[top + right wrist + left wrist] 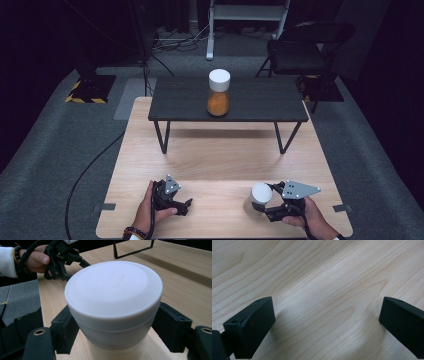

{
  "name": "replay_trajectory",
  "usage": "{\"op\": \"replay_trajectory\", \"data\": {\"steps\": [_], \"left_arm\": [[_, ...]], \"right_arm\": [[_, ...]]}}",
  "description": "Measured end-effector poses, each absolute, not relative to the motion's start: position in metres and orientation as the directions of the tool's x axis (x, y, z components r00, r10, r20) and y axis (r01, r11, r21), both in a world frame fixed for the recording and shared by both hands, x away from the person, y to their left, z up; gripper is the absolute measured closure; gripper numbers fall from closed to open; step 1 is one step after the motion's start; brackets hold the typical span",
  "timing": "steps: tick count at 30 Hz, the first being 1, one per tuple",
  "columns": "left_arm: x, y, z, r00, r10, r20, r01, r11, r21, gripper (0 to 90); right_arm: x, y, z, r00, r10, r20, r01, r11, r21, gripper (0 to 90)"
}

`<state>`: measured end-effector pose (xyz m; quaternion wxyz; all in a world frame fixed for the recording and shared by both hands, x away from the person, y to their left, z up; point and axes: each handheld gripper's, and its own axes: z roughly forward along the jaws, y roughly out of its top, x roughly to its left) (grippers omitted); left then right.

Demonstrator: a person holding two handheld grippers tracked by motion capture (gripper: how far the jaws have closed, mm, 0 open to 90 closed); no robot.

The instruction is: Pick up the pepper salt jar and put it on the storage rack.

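Here the right gripper (264, 210) seems clamped on the white-capped jar (113, 302), so grip below the cap and lift straight, while the left gripper (184, 206) rests open on the table (220, 160).

Bare wood lies between the spread jaws of the left gripper (186, 204); ahead of both grippers the table (220, 155) is open up to the dark shelf (227, 102) (an orange jar (219, 93) atop); the white-lidded jar (258, 199) fills the right gripper (263, 209).
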<state>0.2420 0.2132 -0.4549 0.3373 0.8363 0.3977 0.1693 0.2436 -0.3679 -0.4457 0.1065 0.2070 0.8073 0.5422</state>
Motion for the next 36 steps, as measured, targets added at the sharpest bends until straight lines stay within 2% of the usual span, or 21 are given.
{"op": "replay_trajectory", "data": {"steps": [11,36], "left_arm": [[0.242,0.213,-0.455,0.626,0.78,0.015,0.551,-0.456,0.699,0.4],[0.242,0.213,-0.455,0.627,0.779,0.015,0.551,-0.456,0.699,0.4]], "right_arm": [[0.234,-0.366,-0.451,-0.889,0.457,-0.015,0.152,0.327,0.933,33.6],[0.218,-0.365,-0.445,-0.825,0.565,-0.019,0.162,0.268,0.95,33.7]]}}
